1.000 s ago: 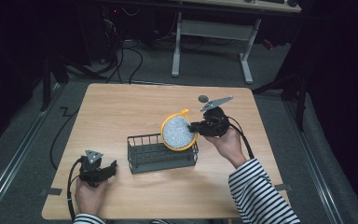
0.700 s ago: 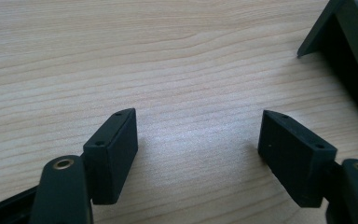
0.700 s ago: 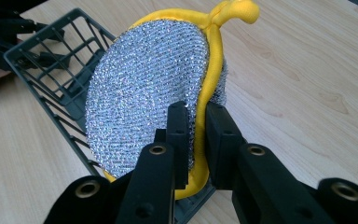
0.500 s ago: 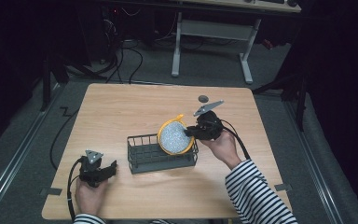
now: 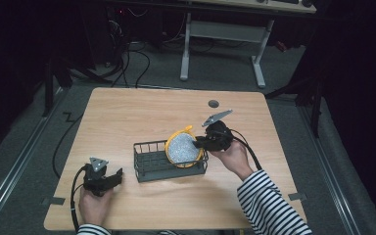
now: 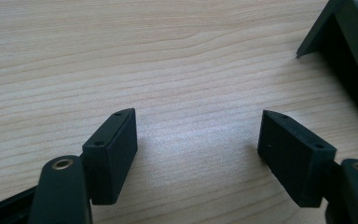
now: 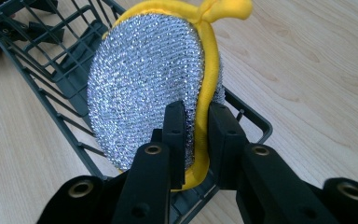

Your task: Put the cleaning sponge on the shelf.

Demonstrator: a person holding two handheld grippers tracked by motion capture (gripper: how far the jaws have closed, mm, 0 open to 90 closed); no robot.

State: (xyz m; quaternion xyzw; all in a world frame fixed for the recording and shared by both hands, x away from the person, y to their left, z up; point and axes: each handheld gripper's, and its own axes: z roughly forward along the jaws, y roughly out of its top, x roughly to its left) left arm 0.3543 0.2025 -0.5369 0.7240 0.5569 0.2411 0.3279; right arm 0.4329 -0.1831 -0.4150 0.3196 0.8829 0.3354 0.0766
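A round scouring pad [image 5: 183, 148] [image 7: 149, 93], silver mesh on one face with a yellow cloth back and a loop, stands on edge in the right end of a dark wire basket [image 5: 149, 166] [image 7: 51, 79]. My right gripper [image 5: 199, 142] [image 7: 196, 135] is shut on the pad's lower edge, pinching it between both jaws. My left gripper [image 5: 119, 175] [image 6: 198, 140] rests low on the table at the front left, open, with bare wood between its jaws. A corner of the basket [image 6: 340, 42] shows at the upper right of the left gripper view.
The wooden table [image 5: 142, 112] has a small dark round spot [image 5: 213, 103] near its back right. Cables trail from both grippers. Desk legs and cords stand on the floor beyond the table's far edge.
My right gripper has carried the pad down and leftward from above the basket's right end into it. The left gripper has stayed still.
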